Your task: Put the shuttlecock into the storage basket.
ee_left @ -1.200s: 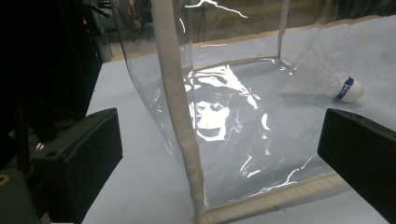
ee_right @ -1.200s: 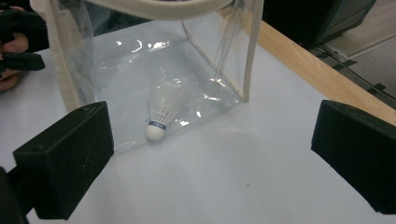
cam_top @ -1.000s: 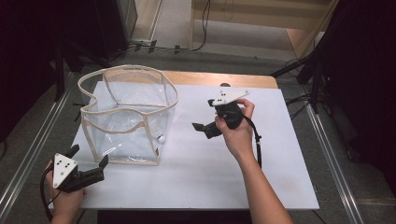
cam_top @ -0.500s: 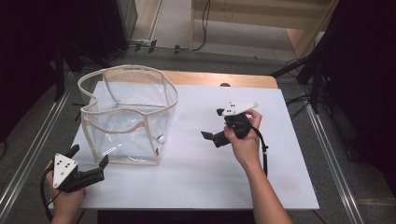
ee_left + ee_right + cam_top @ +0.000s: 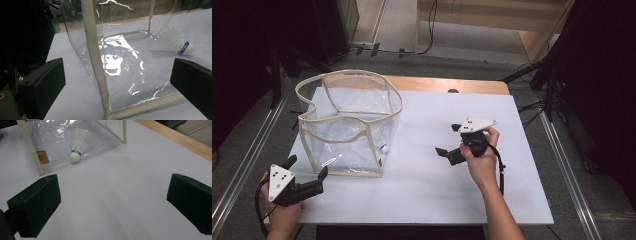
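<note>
Since the earlier frames, the right hand-held gripper (image 5: 451, 140) had drawn back from the middle of the table (image 5: 522, 200) toward the person's side and a little rightward, while the left hand-held gripper (image 5: 307, 169) had stayed where it was at the near left corner.

At the left, that left hand-held gripper held nothing, its jaws spread wide and pointing at the near corner seam of the clear bag (image 5: 343, 122), which stood upright and open-topped just beyond it. In the left gripper view the cream-taped corner edge (image 5: 96, 62) rose almost midway between the jaws, close in front.

Inside the clear bag, on its floor against the right-hand wall near the front corner, lay the shuttlecock (image 5: 79, 145). It was on its side; in the right gripper view its white cork pointed at the bag's wall and toward that gripper, the feathers trailing back into the bag. A small brown label (image 5: 41, 157) sat on the wall beside it.

Further right, the right hand-held gripper hovered over bare table, jaws wide apart and empty, aimed left at the bag. I judged the left one nearer to the bag. For either, the clear wall stood between jaws and shuttlecock, so any reach would need to go over the rim (image 5: 349, 77).
</note>
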The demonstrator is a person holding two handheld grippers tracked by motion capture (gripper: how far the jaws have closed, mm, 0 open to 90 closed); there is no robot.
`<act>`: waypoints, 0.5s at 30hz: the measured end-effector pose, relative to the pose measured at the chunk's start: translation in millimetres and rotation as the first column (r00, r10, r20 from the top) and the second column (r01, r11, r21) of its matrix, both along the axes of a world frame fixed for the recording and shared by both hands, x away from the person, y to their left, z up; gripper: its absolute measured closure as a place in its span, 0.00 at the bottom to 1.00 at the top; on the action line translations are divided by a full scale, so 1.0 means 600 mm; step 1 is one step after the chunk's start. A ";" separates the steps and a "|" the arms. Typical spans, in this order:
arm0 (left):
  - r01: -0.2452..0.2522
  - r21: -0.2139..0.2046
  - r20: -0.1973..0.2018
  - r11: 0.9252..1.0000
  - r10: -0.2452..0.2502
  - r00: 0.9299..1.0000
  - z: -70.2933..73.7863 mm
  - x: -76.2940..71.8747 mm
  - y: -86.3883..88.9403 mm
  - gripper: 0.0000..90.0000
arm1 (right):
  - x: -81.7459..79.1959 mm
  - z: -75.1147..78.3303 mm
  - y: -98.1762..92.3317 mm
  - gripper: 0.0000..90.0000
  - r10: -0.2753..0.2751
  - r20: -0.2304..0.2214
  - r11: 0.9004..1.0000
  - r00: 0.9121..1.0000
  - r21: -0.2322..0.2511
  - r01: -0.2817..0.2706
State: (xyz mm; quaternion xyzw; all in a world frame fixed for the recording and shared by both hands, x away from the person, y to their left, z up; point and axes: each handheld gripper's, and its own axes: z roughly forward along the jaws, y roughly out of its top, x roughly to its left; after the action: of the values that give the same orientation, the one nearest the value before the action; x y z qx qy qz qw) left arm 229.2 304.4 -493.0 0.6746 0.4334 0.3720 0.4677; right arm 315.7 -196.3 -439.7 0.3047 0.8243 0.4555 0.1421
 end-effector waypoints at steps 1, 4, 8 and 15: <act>0.000 0.001 0.000 1.000 0.000 1.000 0.000 0.000 0.000 0.00 | -0.001 -0.002 -0.002 0.00 0.002 0.006 1.000 1.000 0.000 -0.002; -0.001 0.001 0.000 1.000 0.001 1.000 0.000 0.000 0.000 0.00 | -0.006 -0.007 -0.009 0.00 0.004 0.011 1.000 1.000 0.001 -0.004; -0.001 0.001 0.001 1.000 0.001 1.000 0.000 0.000 0.000 0.00 | -0.013 -0.011 -0.018 0.00 -0.002 0.005 1.000 1.000 -0.001 0.002; -0.002 0.001 0.001 1.000 0.002 1.000 0.000 0.000 0.000 0.00 | -0.025 -0.023 -0.034 0.00 -0.012 0.002 1.000 1.000 0.002 0.012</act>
State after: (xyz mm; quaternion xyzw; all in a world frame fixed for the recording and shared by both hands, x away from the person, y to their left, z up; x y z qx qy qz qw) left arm 229.2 304.1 -493.1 0.6744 0.4336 0.3729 0.4671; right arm 300.9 -216.4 -453.4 0.3093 0.8218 0.4559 0.1455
